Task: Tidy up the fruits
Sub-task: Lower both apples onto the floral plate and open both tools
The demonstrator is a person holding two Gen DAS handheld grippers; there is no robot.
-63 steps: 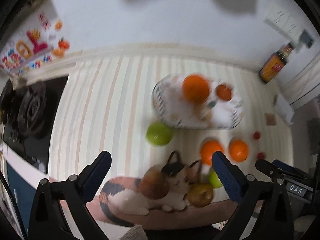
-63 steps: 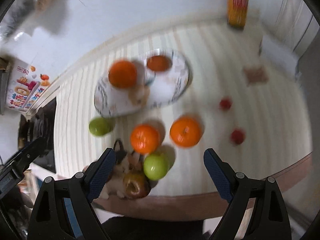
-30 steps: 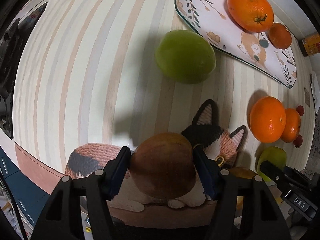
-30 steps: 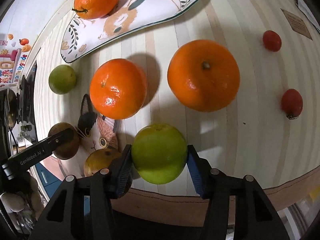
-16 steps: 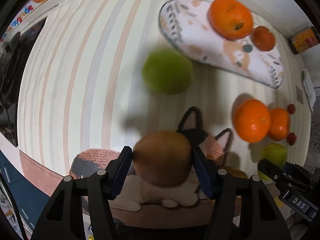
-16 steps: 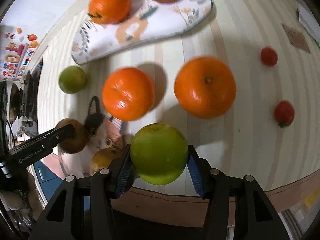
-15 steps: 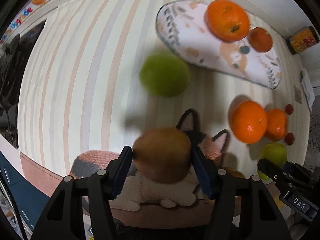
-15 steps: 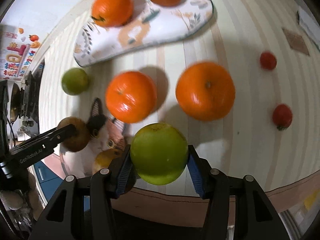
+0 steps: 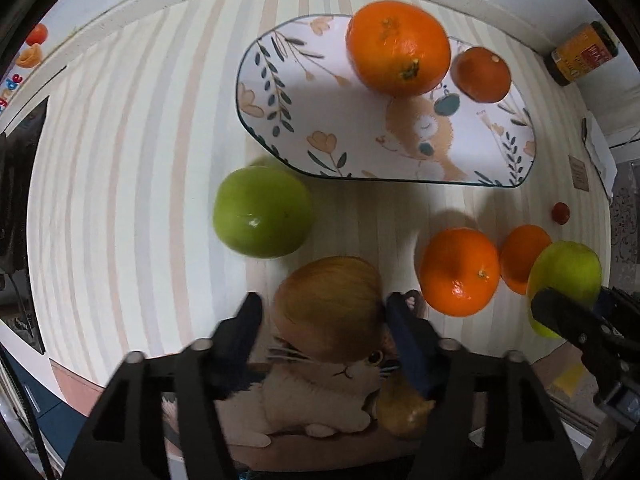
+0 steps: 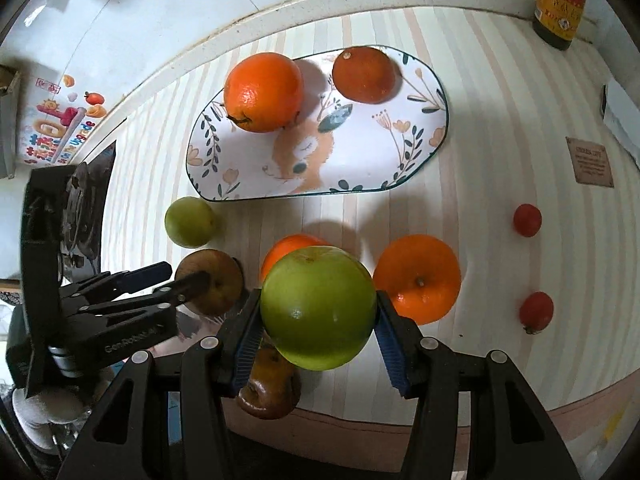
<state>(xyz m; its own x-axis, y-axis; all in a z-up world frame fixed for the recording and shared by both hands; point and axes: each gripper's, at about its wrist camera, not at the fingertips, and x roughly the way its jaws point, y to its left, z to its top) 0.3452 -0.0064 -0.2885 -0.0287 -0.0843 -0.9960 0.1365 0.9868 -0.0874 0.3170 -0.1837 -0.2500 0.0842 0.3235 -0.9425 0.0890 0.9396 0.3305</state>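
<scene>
On oval plate (image 10: 424, 120): large orange (image 10: 262, 92); smaller orange (image 10: 364, 74)

green apple (image 10: 318, 306), orange mandarins (image 10: 418, 278), floral plate (image 10: 420, 148)

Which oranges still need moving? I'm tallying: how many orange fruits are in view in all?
4. A large orange and a smaller, darker one sit on the plate. Two more lie on the table: one in the open, one partly hidden behind the held green fruit.
</scene>
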